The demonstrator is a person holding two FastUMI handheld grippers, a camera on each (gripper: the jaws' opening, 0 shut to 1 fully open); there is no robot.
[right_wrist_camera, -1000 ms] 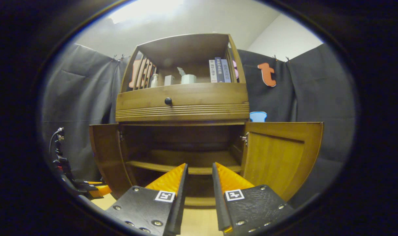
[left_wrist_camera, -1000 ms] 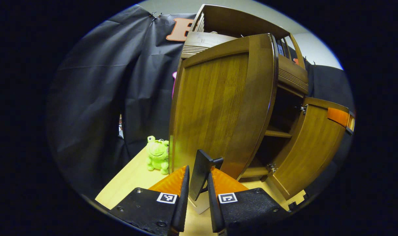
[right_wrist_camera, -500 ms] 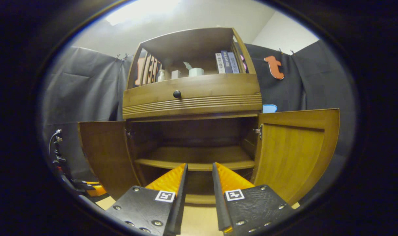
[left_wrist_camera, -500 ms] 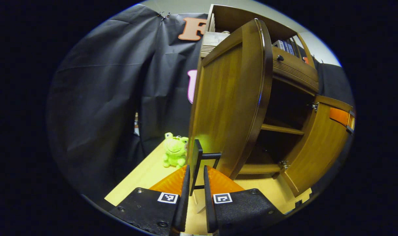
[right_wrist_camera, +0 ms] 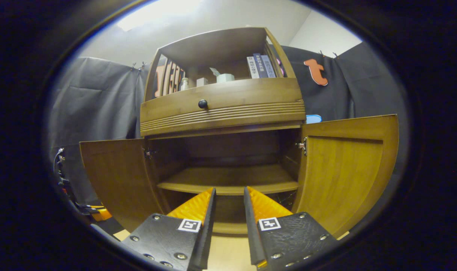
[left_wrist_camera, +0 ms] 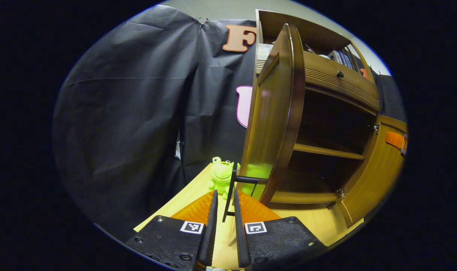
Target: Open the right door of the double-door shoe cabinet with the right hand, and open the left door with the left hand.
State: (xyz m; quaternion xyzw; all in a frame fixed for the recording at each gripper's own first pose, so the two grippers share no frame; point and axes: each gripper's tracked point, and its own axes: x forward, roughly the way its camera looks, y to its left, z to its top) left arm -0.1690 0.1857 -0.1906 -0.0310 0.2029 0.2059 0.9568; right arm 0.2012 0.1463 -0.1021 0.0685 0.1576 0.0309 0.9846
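Note:
The wooden shoe cabinet (right_wrist_camera: 220, 109) stands with both lower doors swung wide, baring its dark inside and a shelf (right_wrist_camera: 228, 184). In the left gripper view the left door (left_wrist_camera: 277, 113) is seen nearly edge-on, and my left gripper (left_wrist_camera: 224, 199) is shut on its thin black handle (left_wrist_camera: 231, 188). In the right gripper view the left door (right_wrist_camera: 115, 177) and the right door (right_wrist_camera: 345, 169) both hang open. My right gripper (right_wrist_camera: 229, 195) is open, holds nothing, and faces the cabinet's middle, apart from it.
A green frog plush (left_wrist_camera: 221, 175) sits on the light wooden surface (left_wrist_camera: 183, 205) just left of the left door. Above the doors is a drawer with a black knob (right_wrist_camera: 202, 104). Books (right_wrist_camera: 260, 67) and small containers stand on the top shelf.
The left door has swung further outward with my left gripper on its handle, from angled to nearly edge-on. The right gripper has edged closer to the cabinet.

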